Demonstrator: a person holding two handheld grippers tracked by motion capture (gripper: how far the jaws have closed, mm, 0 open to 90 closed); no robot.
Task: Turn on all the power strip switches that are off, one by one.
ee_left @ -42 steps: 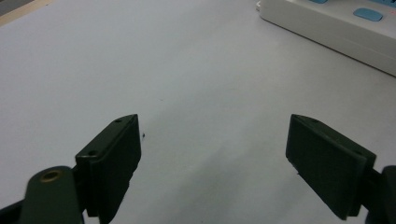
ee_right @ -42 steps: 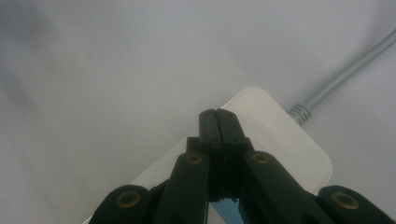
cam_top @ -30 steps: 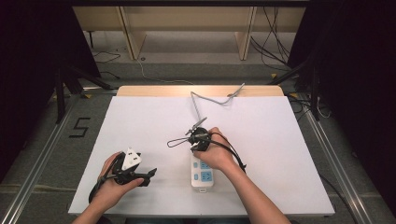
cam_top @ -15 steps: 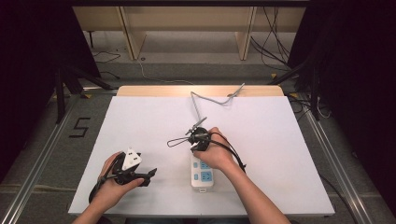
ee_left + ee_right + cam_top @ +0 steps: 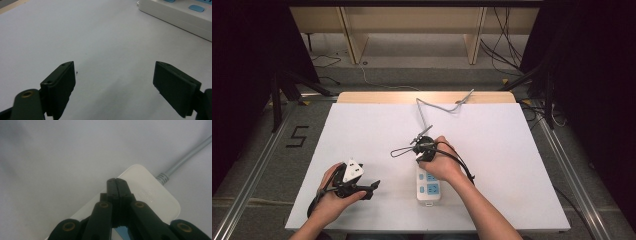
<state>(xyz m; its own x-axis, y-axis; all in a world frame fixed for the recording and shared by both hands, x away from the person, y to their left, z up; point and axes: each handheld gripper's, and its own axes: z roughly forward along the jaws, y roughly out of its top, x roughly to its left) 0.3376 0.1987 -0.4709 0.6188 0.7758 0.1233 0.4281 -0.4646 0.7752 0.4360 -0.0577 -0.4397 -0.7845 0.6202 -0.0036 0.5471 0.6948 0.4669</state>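
Observation:
A white power strip [image 5: 427, 185] with blue sockets lies on the white table, its grey cable [image 5: 437, 107] running off toward the far edge. My right gripper [image 5: 421, 146] hovers over the strip's cable end, its jaws pressed together with nothing between them; in the right gripper view the shut tips [image 5: 116, 182] stand above the strip's white end [image 5: 152, 195] beside the grey cable [image 5: 185, 157]. My left gripper [image 5: 371, 187] rests low at the front left, jaws wide apart. In the left gripper view it [image 5: 115, 82] faces bare tabletop, with the strip [image 5: 180, 12] farther off.
The white table sheet [image 5: 362, 135] has open room on the left and right. A wooden strip [image 5: 377, 97] borders the far edge. Cables lie on the floor beyond [image 5: 377, 82], and metal rails [image 5: 257, 165] run along both sides.

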